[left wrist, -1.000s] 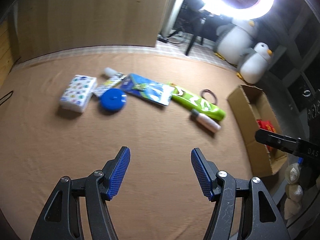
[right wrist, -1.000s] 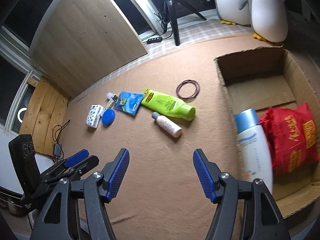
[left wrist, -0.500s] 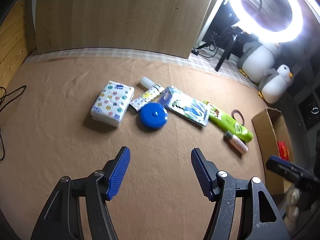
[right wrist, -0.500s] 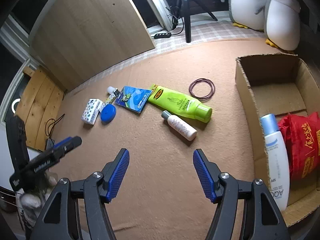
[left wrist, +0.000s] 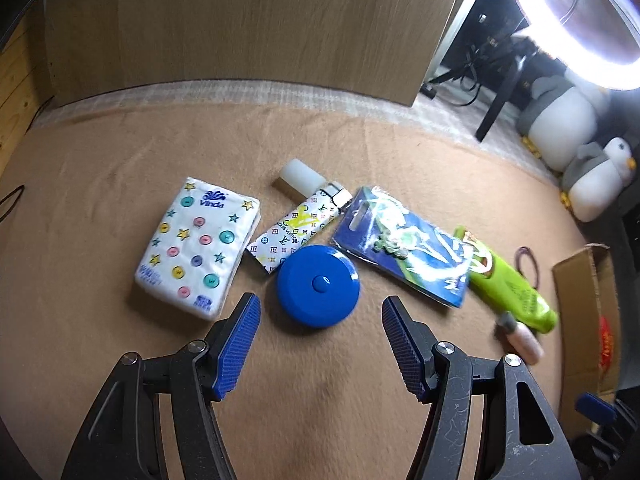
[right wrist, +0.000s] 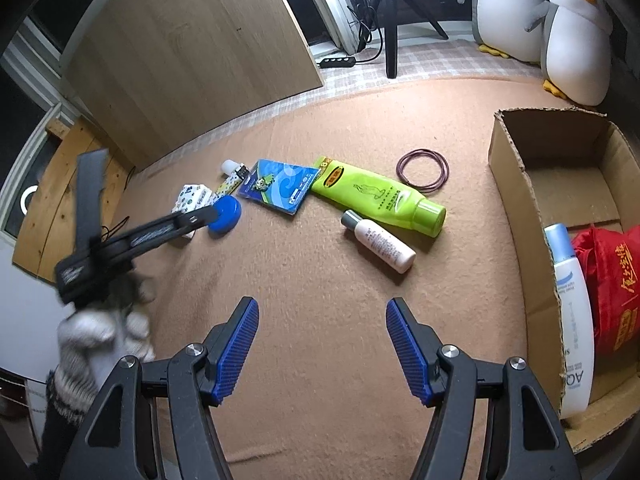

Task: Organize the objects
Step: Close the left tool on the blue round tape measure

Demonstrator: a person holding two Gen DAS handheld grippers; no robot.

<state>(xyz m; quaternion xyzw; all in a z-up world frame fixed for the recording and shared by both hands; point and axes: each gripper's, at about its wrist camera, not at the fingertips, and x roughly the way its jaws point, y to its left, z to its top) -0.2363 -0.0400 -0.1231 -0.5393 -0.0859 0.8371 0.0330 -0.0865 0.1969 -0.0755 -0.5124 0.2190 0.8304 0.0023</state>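
Note:
My left gripper point(left wrist: 320, 312) is open, its blue pads on either side of a round blue disc point(left wrist: 318, 285) without touching it. Around the disc lie a patterned tissue pack point(left wrist: 198, 242), a monogram-print tube point(left wrist: 298, 226), a blue carded packet point(left wrist: 404, 246), a green tube point(left wrist: 508, 288) and a small white bottle point(left wrist: 520, 338). My right gripper point(right wrist: 322, 320) is open and empty above bare mat, with the white bottle point(right wrist: 380, 242) and green tube point(right wrist: 380, 196) ahead of it. The left gripper point(right wrist: 208, 216) shows there at the disc, in a gloved hand point(right wrist: 96, 332).
A cardboard box point(right wrist: 516, 184) at the right holds a white-and-blue bottle point(right wrist: 570, 304) and a red bag point(right wrist: 608, 280). A ring of thin bands point(right wrist: 423, 169) lies beside the green tube. A wooden board point(left wrist: 248, 20), a tripod and plush penguins point(right wrist: 572, 36) line the far edge.
My left gripper has swung left and down from mid-mat until its open pads flank the blue disc. My right gripper drifted slightly at first, then stayed put. Both stayed open.

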